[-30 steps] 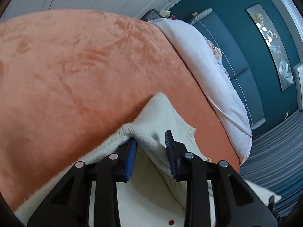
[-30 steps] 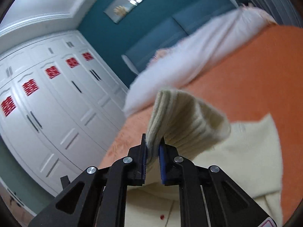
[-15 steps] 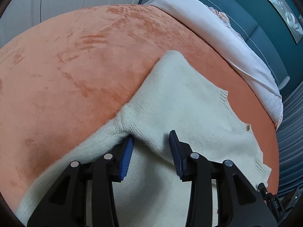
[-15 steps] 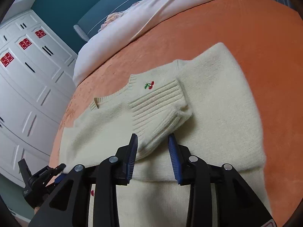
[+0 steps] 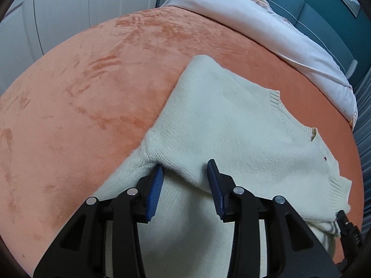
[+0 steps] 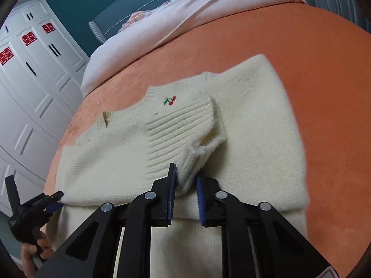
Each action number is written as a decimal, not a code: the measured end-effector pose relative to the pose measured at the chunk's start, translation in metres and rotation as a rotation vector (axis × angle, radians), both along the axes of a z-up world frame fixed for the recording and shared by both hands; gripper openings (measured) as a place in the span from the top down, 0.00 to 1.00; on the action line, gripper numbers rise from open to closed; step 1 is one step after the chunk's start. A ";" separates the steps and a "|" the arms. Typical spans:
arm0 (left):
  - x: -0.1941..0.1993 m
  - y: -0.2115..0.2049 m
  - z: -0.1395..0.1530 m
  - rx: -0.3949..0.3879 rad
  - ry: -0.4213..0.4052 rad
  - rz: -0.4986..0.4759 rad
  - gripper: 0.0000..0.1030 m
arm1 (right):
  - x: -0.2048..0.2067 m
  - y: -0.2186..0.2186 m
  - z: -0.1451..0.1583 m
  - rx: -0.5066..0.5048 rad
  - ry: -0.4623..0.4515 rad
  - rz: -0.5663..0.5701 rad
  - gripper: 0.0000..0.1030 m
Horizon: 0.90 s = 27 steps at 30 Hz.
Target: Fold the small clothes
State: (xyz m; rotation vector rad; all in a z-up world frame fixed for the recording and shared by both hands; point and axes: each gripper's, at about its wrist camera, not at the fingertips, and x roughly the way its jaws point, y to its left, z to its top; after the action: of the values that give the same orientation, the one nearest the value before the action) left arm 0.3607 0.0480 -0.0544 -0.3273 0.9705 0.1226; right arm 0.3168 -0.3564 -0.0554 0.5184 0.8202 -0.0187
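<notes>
A small cream knitted sweater [image 6: 250, 120] with a cherry motif [image 6: 170, 100] lies on the orange bed cover [image 6: 324, 53]. Both sleeves are folded in over its body. The ribbed cuff [image 6: 183, 129] lies on the chest. My right gripper [image 6: 186, 180] is partly closed around the end of that cuff. My left gripper [image 5: 185, 173] is open, its jaws straddling a fold of the sweater [image 5: 231, 125] at the sleeve and side. The left gripper also shows in the right wrist view [image 6: 49, 202] at the sweater's left edge.
The orange cover [image 5: 81, 92] spreads wide on all sides of the sweater. A pale pink duvet [image 6: 185, 14] lies at the head of the bed, before a teal headboard [image 6: 129, 0]. White wardrobes [image 6: 30, 76] stand on the left.
My right gripper carried the cuff down onto the sweater's chest, opened, and has now narrowed on the cuff end again. My left gripper stayed open and drew back slightly.
</notes>
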 end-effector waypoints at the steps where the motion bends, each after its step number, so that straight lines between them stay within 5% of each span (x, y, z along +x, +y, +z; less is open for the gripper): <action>1: -0.002 -0.002 0.002 0.014 0.000 -0.007 0.64 | -0.005 0.001 0.006 -0.016 -0.013 0.008 0.77; 10: -0.028 -0.022 0.034 0.248 -0.045 -0.108 0.49 | -0.068 0.016 0.021 -0.225 -0.010 0.043 0.75; 14: -0.001 -0.020 0.041 0.270 -0.055 -0.105 0.49 | -0.043 0.026 0.025 -0.249 -0.009 0.077 0.75; 17: 0.030 -0.018 0.034 0.288 -0.032 -0.098 0.49 | -0.009 0.024 0.021 -0.250 0.028 0.054 0.61; 20: 0.058 -0.012 0.018 0.310 0.018 -0.078 0.49 | 0.018 0.015 0.004 -0.196 0.087 0.024 0.61; 22: 0.070 -0.005 0.002 0.303 0.066 -0.062 0.47 | 0.031 0.015 -0.010 -0.144 0.132 0.041 0.66; 23: 0.072 -0.003 -0.002 0.293 0.080 -0.055 0.47 | 0.033 0.019 -0.007 -0.137 0.120 0.066 0.84; 27: 0.075 -0.002 -0.007 0.346 0.054 -0.025 0.35 | 0.006 0.026 0.048 -0.150 -0.121 0.054 0.90</action>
State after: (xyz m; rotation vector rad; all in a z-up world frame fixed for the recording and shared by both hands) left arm 0.4353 0.0463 -0.0619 0.0064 0.9871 0.2738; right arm 0.3229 -0.3300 -0.0072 0.3521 0.7080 0.0013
